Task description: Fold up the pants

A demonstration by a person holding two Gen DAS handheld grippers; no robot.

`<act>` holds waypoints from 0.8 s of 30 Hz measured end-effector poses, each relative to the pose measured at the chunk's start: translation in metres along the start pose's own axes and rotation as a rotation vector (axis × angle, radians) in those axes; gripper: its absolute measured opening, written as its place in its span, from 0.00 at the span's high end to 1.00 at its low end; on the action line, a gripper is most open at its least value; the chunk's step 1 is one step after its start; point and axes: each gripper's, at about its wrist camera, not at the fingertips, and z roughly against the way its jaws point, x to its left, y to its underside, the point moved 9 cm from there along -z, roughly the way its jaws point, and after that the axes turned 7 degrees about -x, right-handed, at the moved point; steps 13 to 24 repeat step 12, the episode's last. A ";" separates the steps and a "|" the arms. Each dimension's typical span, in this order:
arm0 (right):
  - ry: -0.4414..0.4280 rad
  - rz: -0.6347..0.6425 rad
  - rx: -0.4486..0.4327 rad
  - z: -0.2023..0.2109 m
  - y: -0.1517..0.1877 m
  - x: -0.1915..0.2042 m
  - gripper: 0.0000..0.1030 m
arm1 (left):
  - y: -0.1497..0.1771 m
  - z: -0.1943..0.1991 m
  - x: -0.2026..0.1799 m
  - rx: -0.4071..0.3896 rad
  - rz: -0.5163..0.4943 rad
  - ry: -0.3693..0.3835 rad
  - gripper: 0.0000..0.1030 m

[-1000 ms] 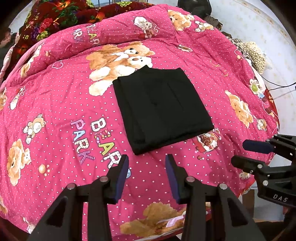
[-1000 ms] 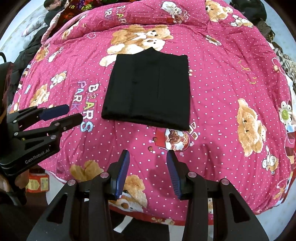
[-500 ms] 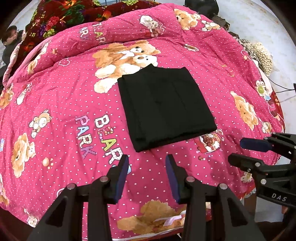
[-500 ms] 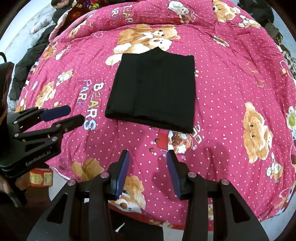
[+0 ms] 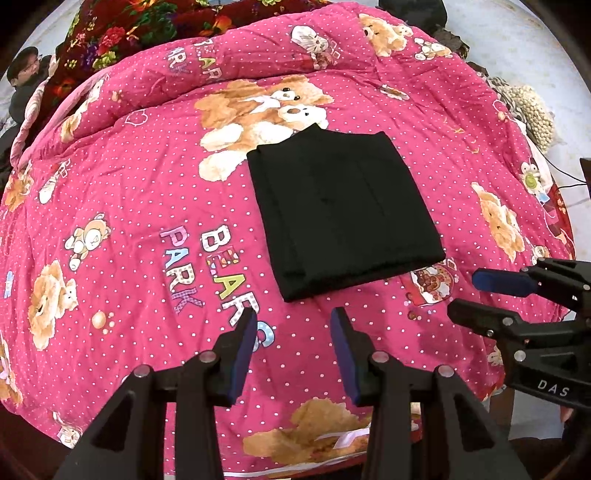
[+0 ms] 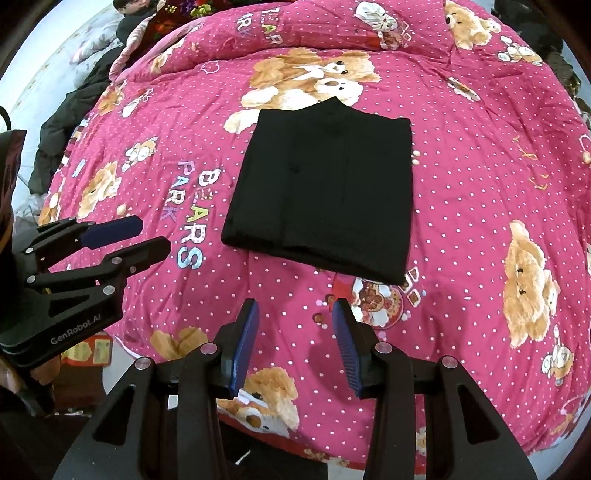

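Note:
The black pants [image 5: 343, 210] lie folded into a flat rectangle on the pink teddy-bear quilt [image 5: 140, 206]; they also show in the right wrist view [image 6: 325, 188]. My left gripper [image 5: 293, 321] is open and empty, hovering near the quilt's front edge, short of the pants. My right gripper [image 6: 295, 310] is open and empty, also short of the pants' near edge. Each gripper shows in the other's view: the right one [image 5: 480, 295] at the right, the left one [image 6: 144, 236] at the left, both open.
A red floral blanket [image 5: 122, 33] and a person [image 5: 26, 81] are at the far left of the bed. Dark clothes [image 6: 70, 125] lie on the floor at the left. A knitted beige item [image 5: 532, 114] sits at the right. A small box [image 6: 88, 350] is below the bed edge.
Both grippers have shifted slightly, so the pants and quilt sit a little lower and more to the right in each view. The pants have not moved on the quilt. Both grippers stay open.

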 end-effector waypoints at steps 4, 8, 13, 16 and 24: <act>-0.005 0.005 0.006 -0.003 -0.002 0.000 0.59 | -0.001 -0.002 0.000 0.001 0.003 -0.001 0.58; -0.006 0.007 0.009 -0.003 -0.003 -0.002 0.59 | -0.004 -0.002 0.001 -0.012 0.009 -0.007 0.58; -0.009 0.005 0.010 -0.004 -0.003 -0.006 0.59 | -0.006 -0.003 -0.003 -0.010 0.014 -0.003 0.58; -0.009 0.005 0.010 -0.004 -0.003 -0.006 0.59 | -0.006 -0.003 -0.003 -0.010 0.014 -0.003 0.58; -0.009 0.005 0.010 -0.004 -0.003 -0.006 0.59 | -0.006 -0.003 -0.003 -0.010 0.014 -0.003 0.58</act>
